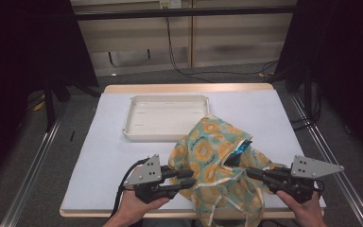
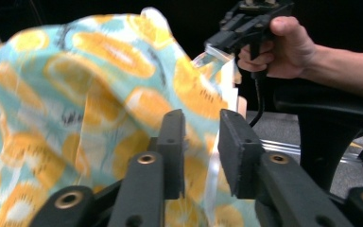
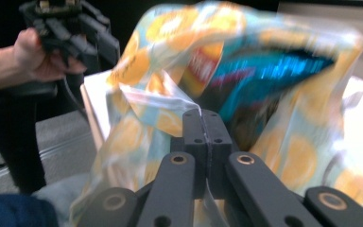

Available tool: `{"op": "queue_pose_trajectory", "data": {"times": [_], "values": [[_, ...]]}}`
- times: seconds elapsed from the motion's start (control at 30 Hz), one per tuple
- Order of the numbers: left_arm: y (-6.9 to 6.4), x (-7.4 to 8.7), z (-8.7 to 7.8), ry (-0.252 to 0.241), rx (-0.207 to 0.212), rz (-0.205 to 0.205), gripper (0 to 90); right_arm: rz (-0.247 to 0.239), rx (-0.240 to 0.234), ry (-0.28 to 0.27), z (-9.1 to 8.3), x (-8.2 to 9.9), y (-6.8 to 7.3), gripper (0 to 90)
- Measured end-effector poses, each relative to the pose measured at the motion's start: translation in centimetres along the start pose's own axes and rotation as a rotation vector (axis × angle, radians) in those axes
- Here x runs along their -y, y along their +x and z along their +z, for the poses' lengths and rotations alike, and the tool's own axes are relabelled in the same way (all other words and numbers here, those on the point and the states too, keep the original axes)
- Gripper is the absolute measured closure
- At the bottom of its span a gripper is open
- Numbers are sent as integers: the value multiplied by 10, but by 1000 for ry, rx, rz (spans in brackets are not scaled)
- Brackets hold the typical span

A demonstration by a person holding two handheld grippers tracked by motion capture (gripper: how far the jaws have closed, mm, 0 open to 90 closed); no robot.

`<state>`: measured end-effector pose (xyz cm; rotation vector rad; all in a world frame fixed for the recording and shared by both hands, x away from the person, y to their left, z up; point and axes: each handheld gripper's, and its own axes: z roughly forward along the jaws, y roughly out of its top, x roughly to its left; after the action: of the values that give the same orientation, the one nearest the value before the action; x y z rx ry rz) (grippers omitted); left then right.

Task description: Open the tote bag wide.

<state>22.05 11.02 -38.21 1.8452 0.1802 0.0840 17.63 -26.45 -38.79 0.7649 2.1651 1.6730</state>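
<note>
1. Cloth bag (image 1: 212, 161), teal with orange ring print, sits at the near right part of the tabletop (image 1: 104, 156), between the two hands. Its mouth faces up and toward the right hand; its lower end hangs over the near edge of the tabletop.
2. Left tongs (image 1: 189, 178): held in the left hand (image 1: 139, 203) at the near left, pointing right into the bag's left side. In the left gripper view the jaws stand with a gap, a fold of the printed fabric and a pale edge strip (image 2: 213, 161) lying between them. Whether the pads actually press on the cloth cannot be told; the gap looks wider than the fold.
3. Right tongs (image 1: 251, 173): held in the right hand (image 1: 307, 208) at the near right, pointing left at the bag's rim. In the right gripper view the jaws are pressed together, pinching a thin pale edge of the bag (image 3: 189, 101) at their tips.
4. Inside the open mouth, a blue glossy packet (image 1: 241, 152) shows; the right gripper view gives it as blue with a red and yellow patch, blurred, print not readable.
5. White tray (image 1: 137, 130) lies farther back on the tabletop, just behind the bag; the bag's far edge overlaps the tray's near right corner in the high view. Contact there cannot be confirmed.
6. Tabletop is covered in a white sheet with a wooden rim showing at the far edge.
7. Both gripper views are motion-blurred over the fabric.
</note>
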Motion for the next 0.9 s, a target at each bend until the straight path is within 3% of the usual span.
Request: {"op": "queue_pose_trajectory", "data": {"times": [0.17,0.2,0.37,0.43,0.5,0.63,0.73,0.9], "values": [[-1,-8,7,-13,21,14,656,-19,-5,-34,5,-20,-8,900],[-1,-11,13,-21,11,25,597,-16,-11,-49,7,-27,-13,900],[1,-17,27,-4,16,33,510,-20,-13,-68,12,-42,-21,900],[4,-20,33,-11,29,18,460,-31,-12,-84,15,-51,-24,900],[7,-23,36,-4,17,18,451,-29,-25,-96,18,-59,-29,900],[11,-30,43,-21,40,7,443,-22,-38,-108,29,-72,-40,900],[15,-34,49,-17,21,-7,437,-27,-54,-111,39,-82,-43,900],[21,-37,56,-19,-11,-36,341,-38,-84,-114,58,-96,-43,900]]}}
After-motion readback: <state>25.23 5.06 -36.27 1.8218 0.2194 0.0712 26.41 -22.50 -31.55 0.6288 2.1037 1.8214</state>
